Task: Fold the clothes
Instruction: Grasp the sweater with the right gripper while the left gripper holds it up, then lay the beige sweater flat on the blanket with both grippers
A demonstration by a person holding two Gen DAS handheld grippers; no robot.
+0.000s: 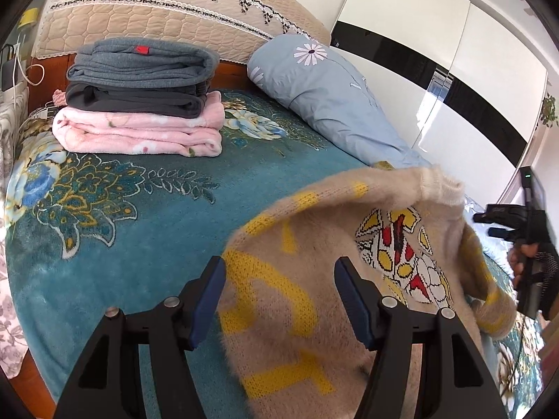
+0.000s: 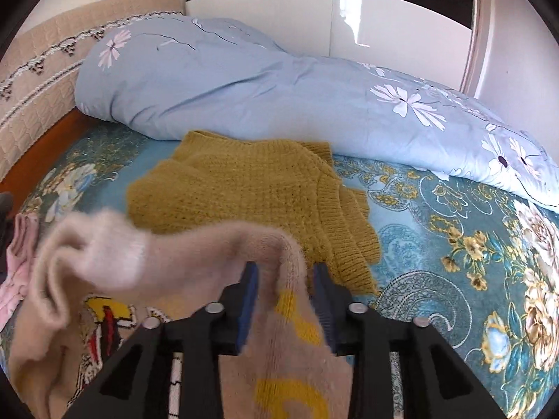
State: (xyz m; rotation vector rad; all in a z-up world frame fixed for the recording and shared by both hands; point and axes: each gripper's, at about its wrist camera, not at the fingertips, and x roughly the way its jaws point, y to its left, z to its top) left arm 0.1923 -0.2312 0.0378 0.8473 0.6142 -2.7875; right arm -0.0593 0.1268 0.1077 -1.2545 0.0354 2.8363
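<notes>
A fuzzy beige sweater with yellow letters and a red, yellow and white cartoon figure lies on the teal floral bedspread. My left gripper is open, its blue pads either side of the sweater's body without pinching it. My right gripper is shut on a fold of the beige sweater and lifts it, a sleeve dangling to the left. The right gripper also shows at the far right of the left wrist view. A mustard knit sweater lies flat beyond.
A stack of folded clothes, grey on dark grey on pink, sits at the back left. A rolled pale blue floral duvet lies along the far side. A quilted beige headboard and white wardrobe doors stand behind.
</notes>
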